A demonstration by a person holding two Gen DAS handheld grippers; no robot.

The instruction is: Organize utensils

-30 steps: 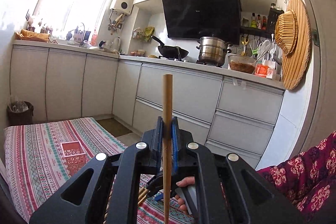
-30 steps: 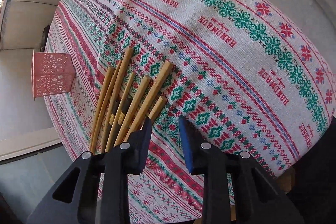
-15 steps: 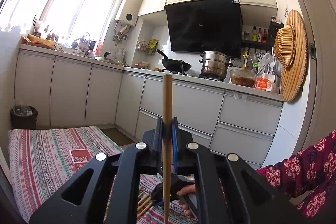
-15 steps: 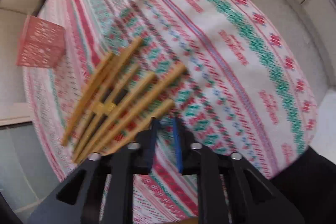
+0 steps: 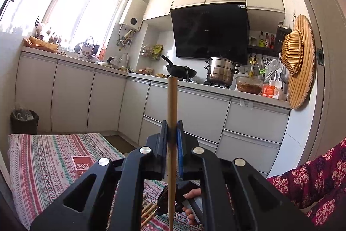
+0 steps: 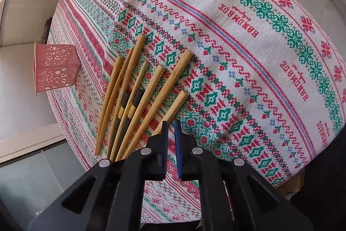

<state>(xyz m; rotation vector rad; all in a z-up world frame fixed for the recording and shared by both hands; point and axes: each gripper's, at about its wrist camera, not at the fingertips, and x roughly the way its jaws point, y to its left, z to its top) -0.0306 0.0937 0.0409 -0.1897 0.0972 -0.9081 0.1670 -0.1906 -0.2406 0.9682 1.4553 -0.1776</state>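
Early stage, judging by how things lie. One chopstick (image 5: 172, 105) is pinched upright in the left claw (image 5: 172, 133), pads pressed against it on both sides, tip pointing to 12 o'clock, well above the bench (image 5: 43, 157). No delivery to the holder is shown yet.

The remaining chopsticks (image 6: 138, 99) are seen in the right wrist view as a fanned bundle on the patterned cloth (image 6: 237, 36), at about 10 o'clock from the right claw (image 6: 170, 122). Roughly seven pale wooden sticks are counted, plus two dark ones with gold bands lying among them; overlap makes the exact count uncertain. All lie flat, touching or crossing each other, thick ends toward 1 o'clock.

The right claw is nearly pressed together, only a narrow gap between the pads. The nearest stick (image 6: 175, 105) disappears behind the left pad; whether it is gripped cannot be told. Nothing is visibly between the pads.

The pink perforated holder (image 6: 55, 67) sits at the bench edge, at 9 o'clock from the bundle, near but apart from it. Its inside is not visible from the right wrist; from the left wrist view only its top (image 5: 82, 162) is glimpsed, contents unclear.

Left to do, as a judgement: the held stick placed, then the whole bundle moved to the holder piece by piece. Most of the work is outstanding.
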